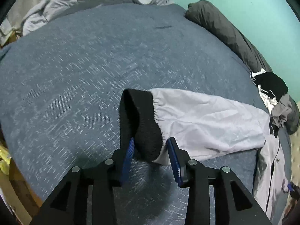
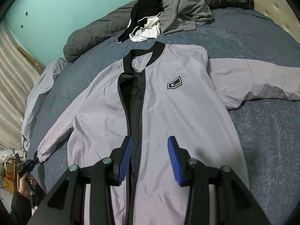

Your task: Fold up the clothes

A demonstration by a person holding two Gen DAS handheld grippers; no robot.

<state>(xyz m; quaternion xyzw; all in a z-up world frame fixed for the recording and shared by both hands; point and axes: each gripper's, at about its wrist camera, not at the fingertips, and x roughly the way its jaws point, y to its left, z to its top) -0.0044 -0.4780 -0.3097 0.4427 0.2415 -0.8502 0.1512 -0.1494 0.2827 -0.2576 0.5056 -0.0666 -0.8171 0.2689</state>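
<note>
A light grey jacket (image 2: 168, 112) with a black collar and black lining lies flat and face up on the blue bed, front open, sleeves spread. In the left wrist view its sleeve (image 1: 206, 123) ends in a black knit cuff (image 1: 142, 123). My left gripper (image 1: 151, 148) is open, its blue pads either side of the cuff's near end. My right gripper (image 2: 150, 150) is open and empty, hovering over the jacket's lower front near the open zip. The left gripper also shows at the sleeve end in the right wrist view (image 2: 30, 164).
A pile of black, white and grey clothes (image 2: 163, 16) lies beyond the collar. A dark grey rolled duvet (image 1: 225, 31) runs along the teal wall. A pale grey blanket (image 1: 84, 1) is bunched at the bed's far end. Padded headboard (image 2: 270, 3) at the right.
</note>
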